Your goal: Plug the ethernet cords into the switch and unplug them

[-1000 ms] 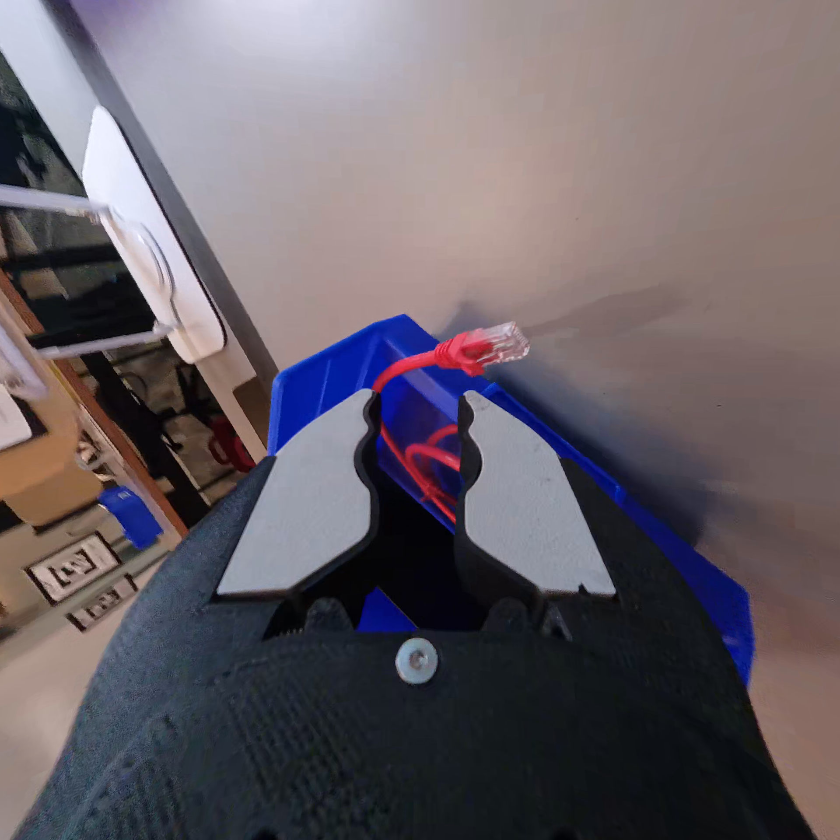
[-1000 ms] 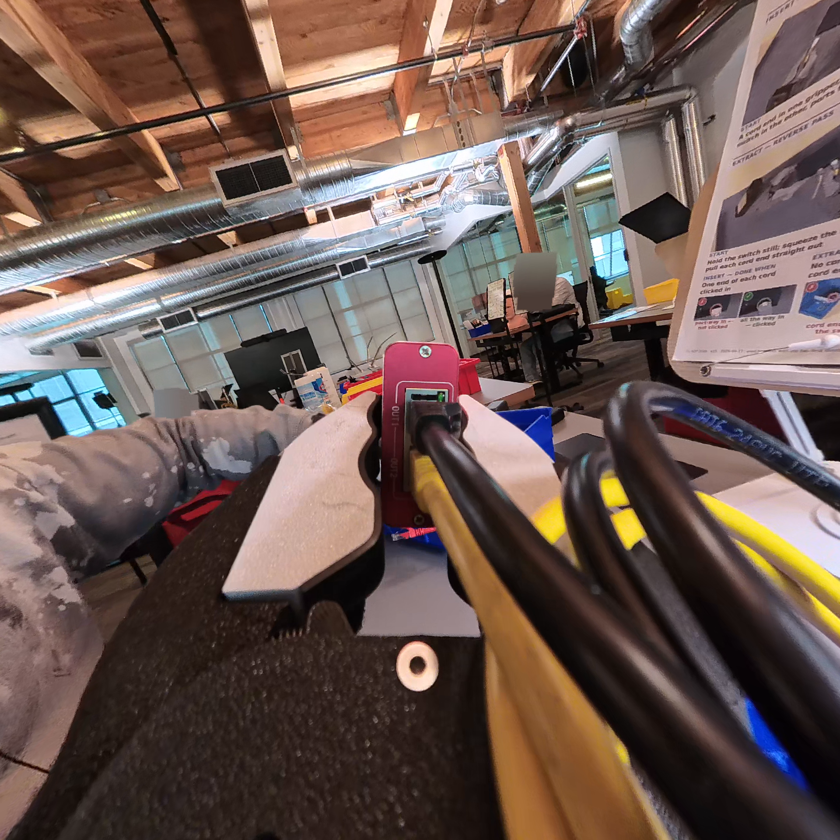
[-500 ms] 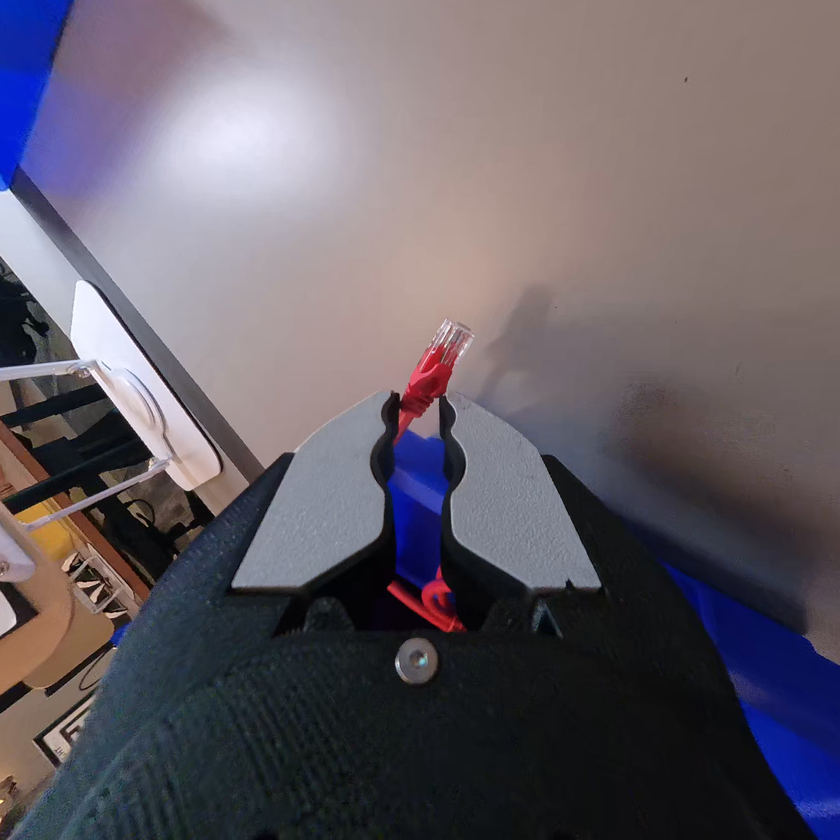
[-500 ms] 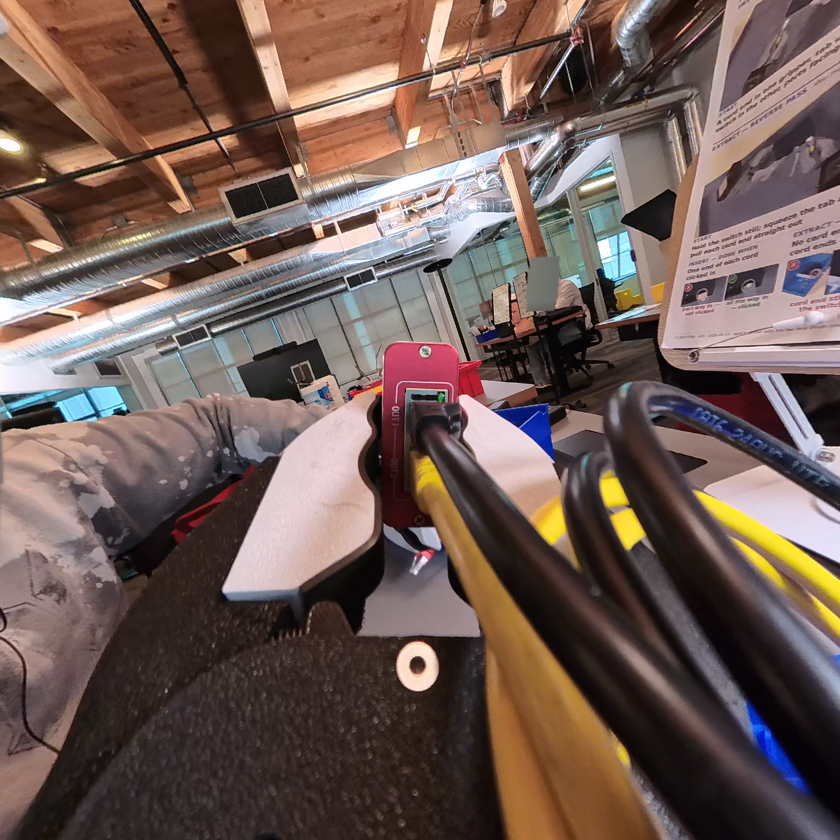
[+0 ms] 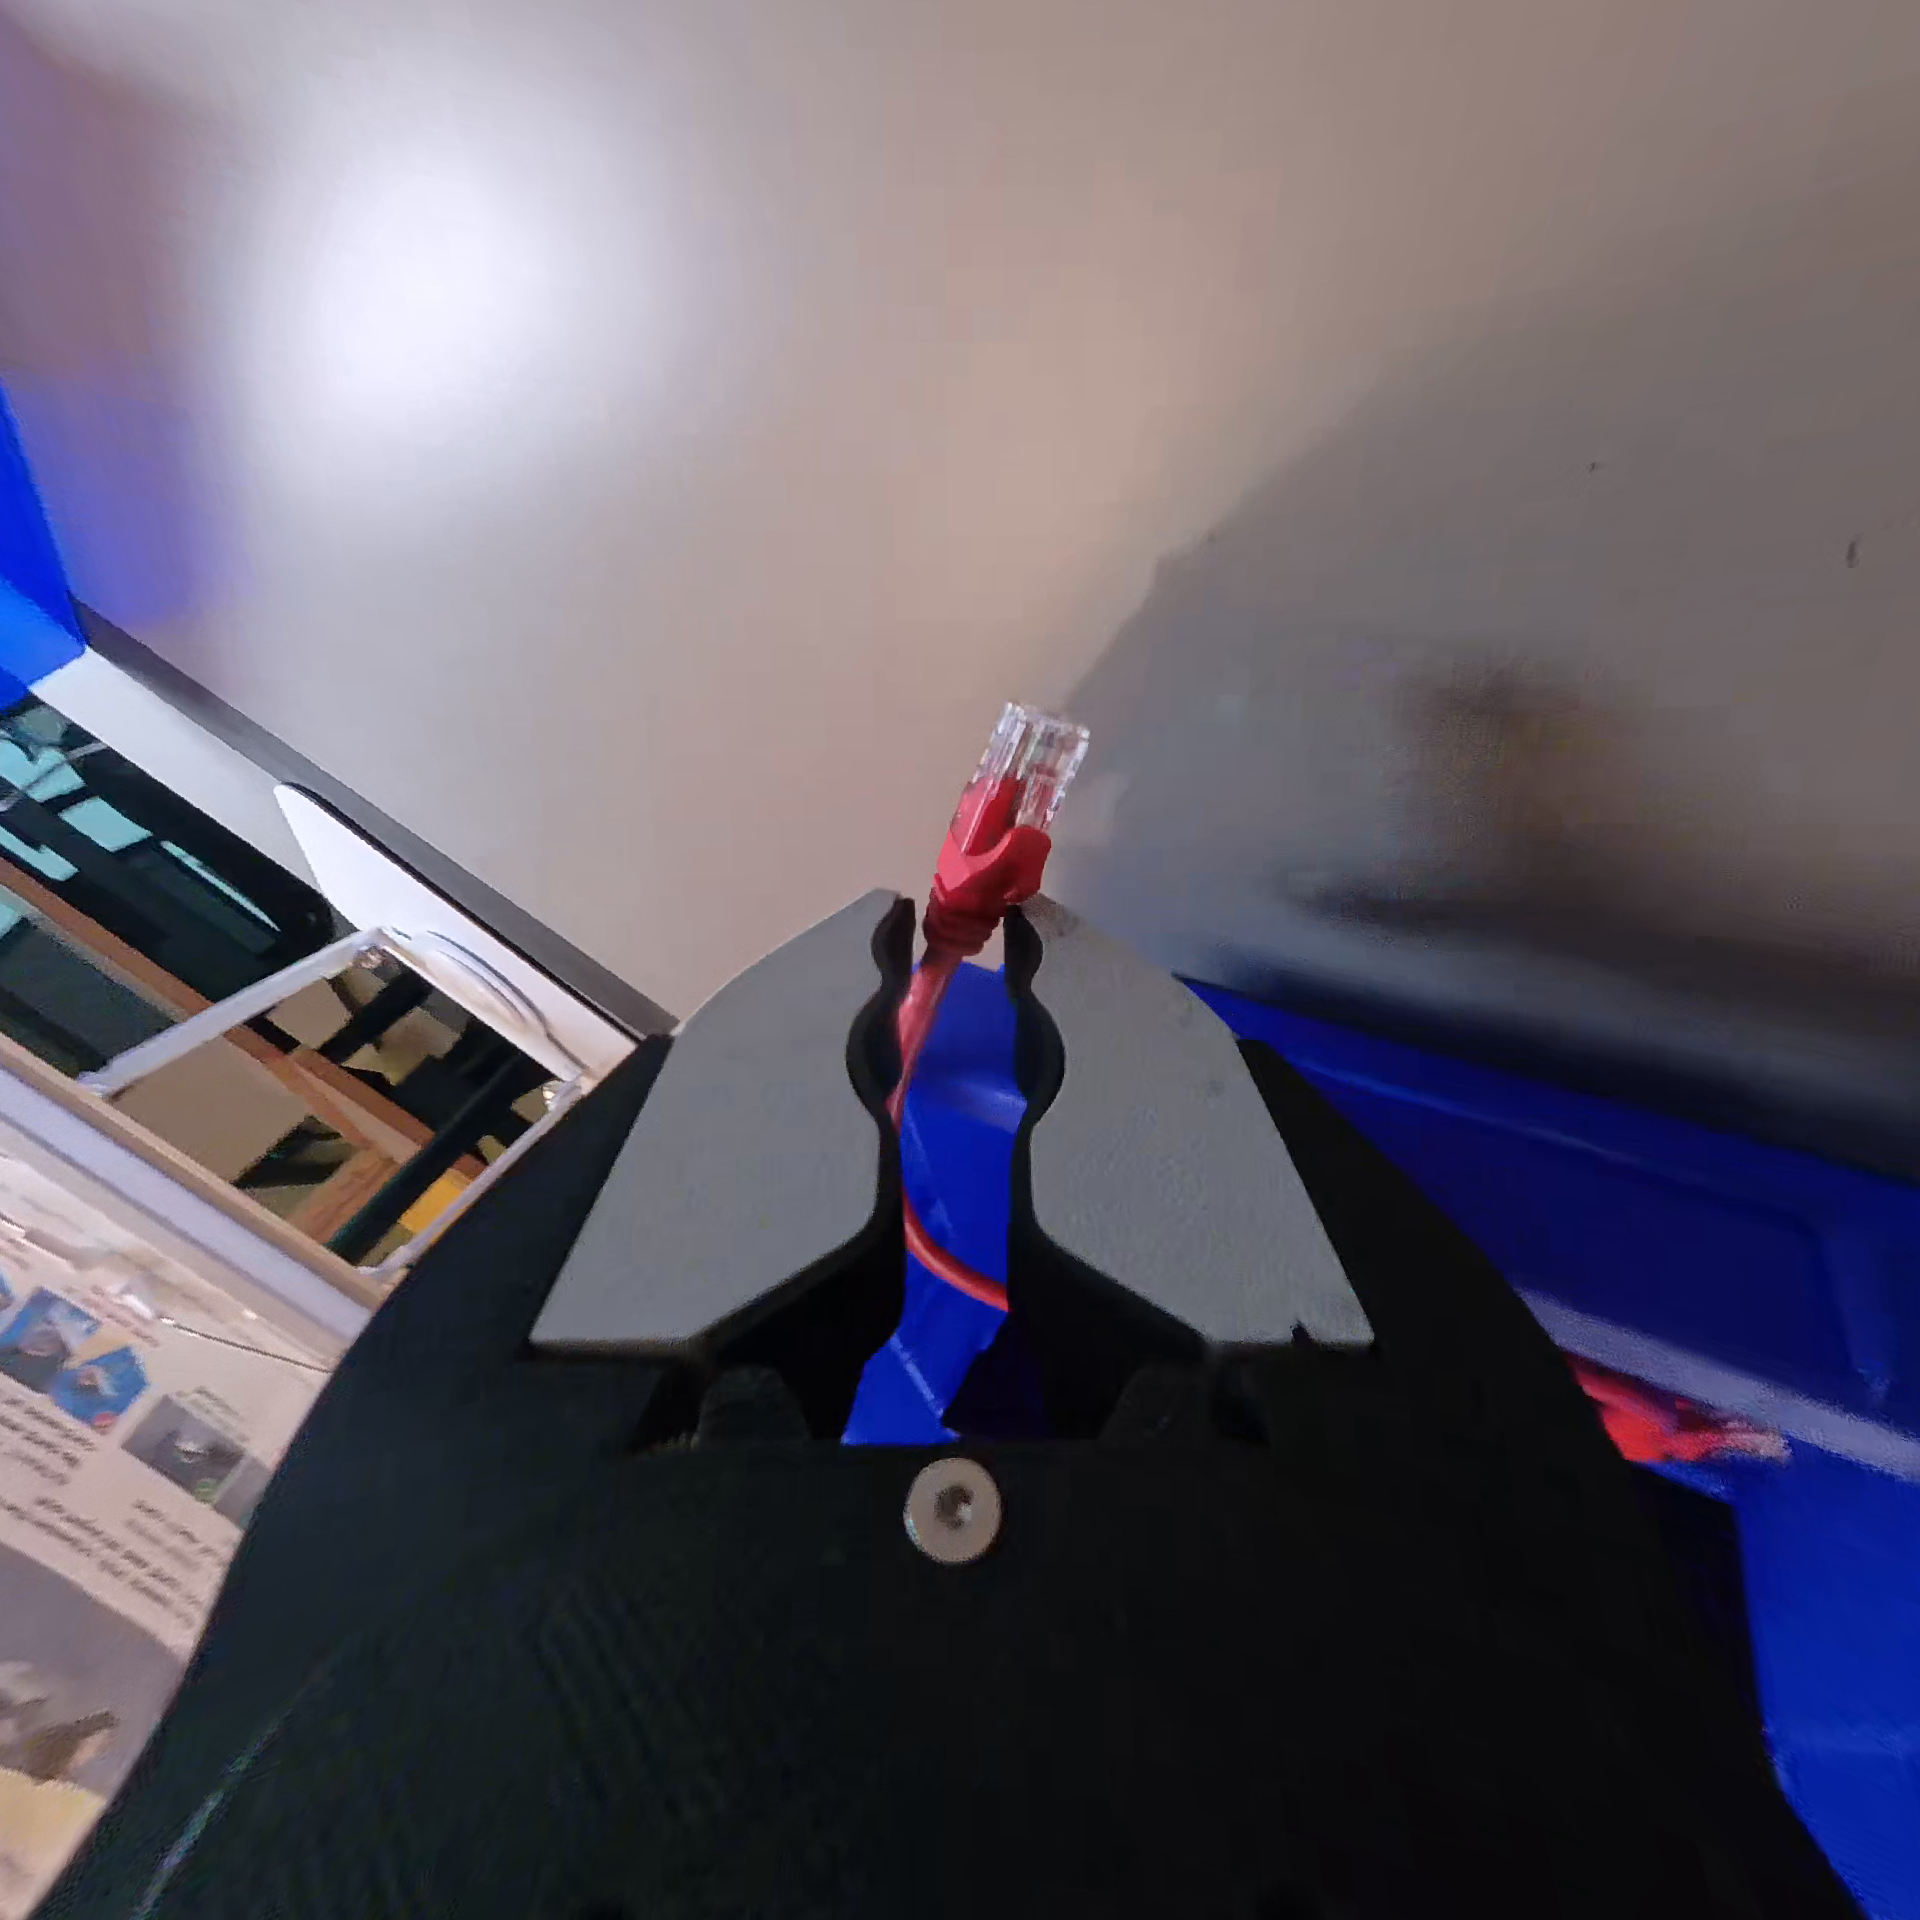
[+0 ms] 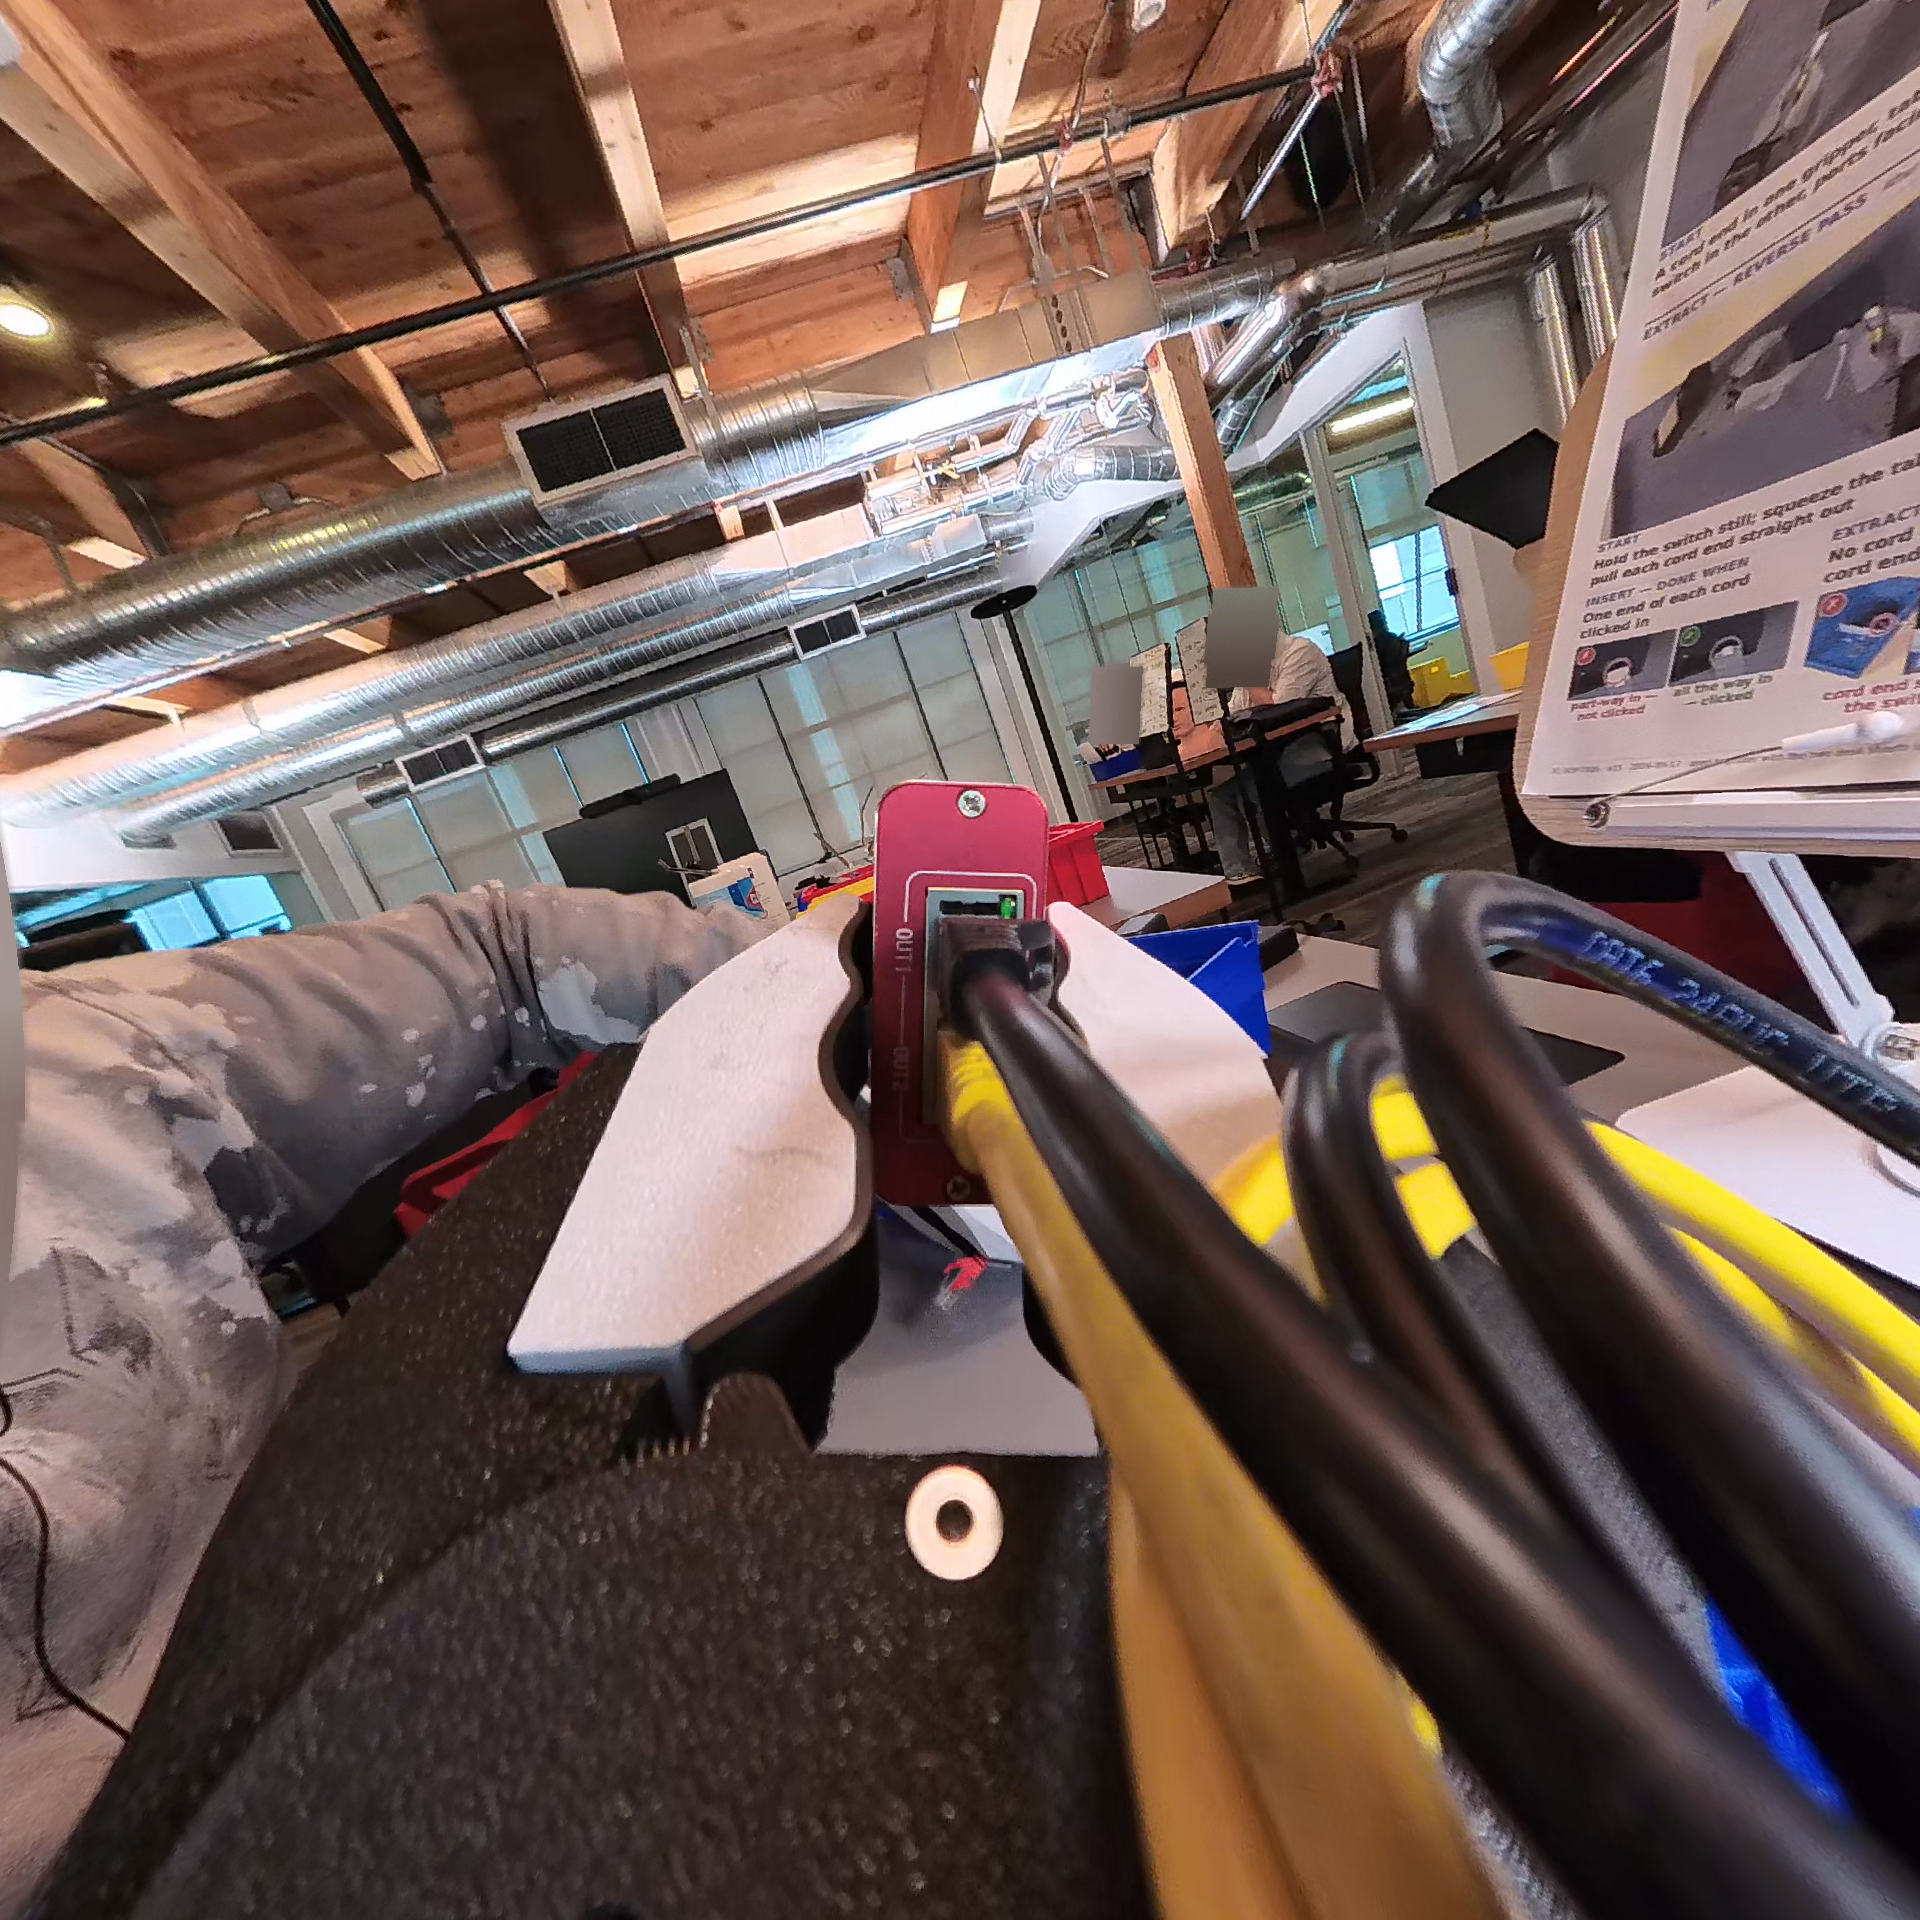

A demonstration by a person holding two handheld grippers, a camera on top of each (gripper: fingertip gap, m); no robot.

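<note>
- While the left gripper (image 5: 961,914) pinches the thin red ethernet cord (image 5: 920,1023) just behind its plug, the jaws are pressed nearly together on the ribbed red boot, and the clear plastic plug (image 5: 1034,750) stands out past the tips, pointing up and away.
- Behind the plug lies the pale grey tabletop (image 5: 935,364), with a dark shadow to the right.
- Under and to the right of the left gripper sits a blue plastic bin (image 5: 1558,1164); the red cord runs down between the fingers toward it, and more red shows at the bin's right part.
- At lower left, beyond the tabletop's dark edge, a printed instruction sheet (image 5: 94,1423) is visible.
- Gripped by the right gripper (image 6: 961,935), a small dark-red metal switch (image 6: 961,987) stands upright with its port face toward the camera; the jaws clamp it by its two sides.
- A thick black ethernet cord (image 6: 1143,1174) sits plugged into the upper port, and a yellow ethernet cord (image 6: 1049,1226) into the port just below; both loop off to the right.
- Below the switch, the red plug appears small against the tabletop, apart from the switch.
- A grey mottled sleeve (image 6: 312,1039) reaches in from the left of the right wrist view.
</note>
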